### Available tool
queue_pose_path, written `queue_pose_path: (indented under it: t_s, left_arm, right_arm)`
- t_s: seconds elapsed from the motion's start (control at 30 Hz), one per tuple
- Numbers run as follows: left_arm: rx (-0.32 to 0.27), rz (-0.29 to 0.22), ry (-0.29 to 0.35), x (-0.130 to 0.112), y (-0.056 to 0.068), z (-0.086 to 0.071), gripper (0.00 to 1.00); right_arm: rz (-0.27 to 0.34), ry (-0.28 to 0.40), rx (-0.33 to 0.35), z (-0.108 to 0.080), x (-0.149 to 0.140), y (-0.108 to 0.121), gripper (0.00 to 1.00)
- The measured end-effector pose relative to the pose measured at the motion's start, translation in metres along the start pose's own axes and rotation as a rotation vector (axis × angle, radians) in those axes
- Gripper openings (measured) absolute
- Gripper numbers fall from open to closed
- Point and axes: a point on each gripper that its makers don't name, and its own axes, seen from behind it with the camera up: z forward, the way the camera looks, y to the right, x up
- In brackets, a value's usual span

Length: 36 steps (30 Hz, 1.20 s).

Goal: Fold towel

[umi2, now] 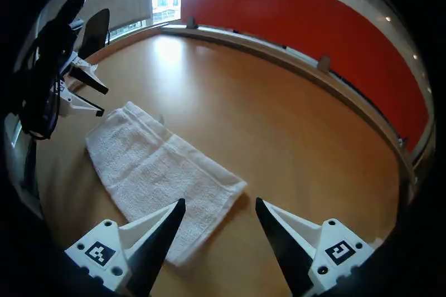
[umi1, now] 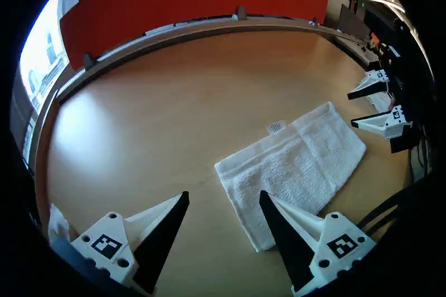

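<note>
Pale wooden table [umi1: 167, 107]. Flat on it, a folded white towel [umi1: 295, 169], red screen [umi1: 189, 1] well beyond. At one towel end, left gripper [umi1: 224, 193] spread wide, holding nothing; at the other end, right gripper [umi2: 220, 201], equally wide, empty.

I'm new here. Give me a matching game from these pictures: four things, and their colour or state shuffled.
Things:
1 towel
2 table
3 divider panel
4 left gripper

Colour or state:
A red, upright along the table's far edge
B open, holding nothing
C white, lying flat
D light wood

Pairs: 1-C, 2-D, 3-A, 4-B
</note>
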Motion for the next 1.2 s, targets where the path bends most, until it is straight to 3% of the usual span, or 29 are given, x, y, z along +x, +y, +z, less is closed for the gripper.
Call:
queue_pose_path:
  t_s: [0.7,1.2]
  left_arm:
    - [0.007,-0.039,0.010,-0.025,0.012,-0.024,0.94]
    - [0.009,-0.056,0.010,-0.035,0.020,-0.027,0.94]
  right_arm:
    - [0.005,0.022,-0.004,-0.028,-0.015,-0.019,0.98]
    - [0.017,0.017,-0.001,-0.037,-0.028,-0.026,0.97]
